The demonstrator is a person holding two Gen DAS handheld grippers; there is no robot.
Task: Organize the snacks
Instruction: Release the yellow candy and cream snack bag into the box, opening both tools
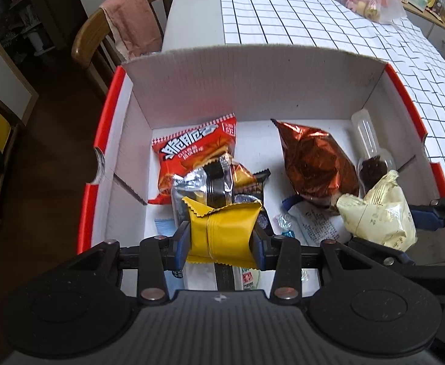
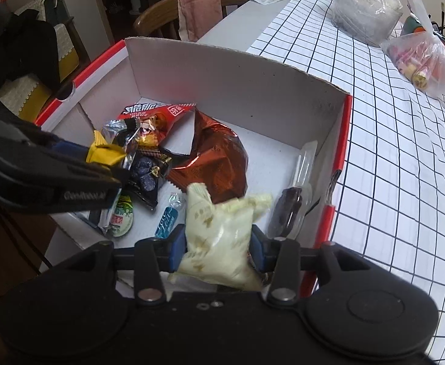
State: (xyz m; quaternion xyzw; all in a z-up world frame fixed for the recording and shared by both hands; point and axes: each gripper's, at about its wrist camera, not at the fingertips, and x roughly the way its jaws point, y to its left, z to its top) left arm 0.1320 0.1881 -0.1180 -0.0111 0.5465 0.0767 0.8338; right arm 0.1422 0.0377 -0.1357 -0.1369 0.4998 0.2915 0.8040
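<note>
Grid-print tablecloth [image 1: 328, 24], white with black lines, covers the table. On it sits the corrugated cardboard box [image 1: 252, 76], white inside, red outside. In the box: crinkled copper foil bag [image 1: 316, 164] at 1 o'clock of centre, flat red snack packet [image 1: 192, 152] at 11 o'clock, clear plastic tube [image 1: 371, 152] with dark contents along the 3 o'clock wall. Left gripper [image 1: 222, 238] clamps a glossy yellow packet [image 1: 222, 231] with zigzag edges over the box. Right gripper [image 2: 217, 245] pinches a puffy cream packet [image 2: 219, 237] over the box's near right corner; no earlier view.
</note>
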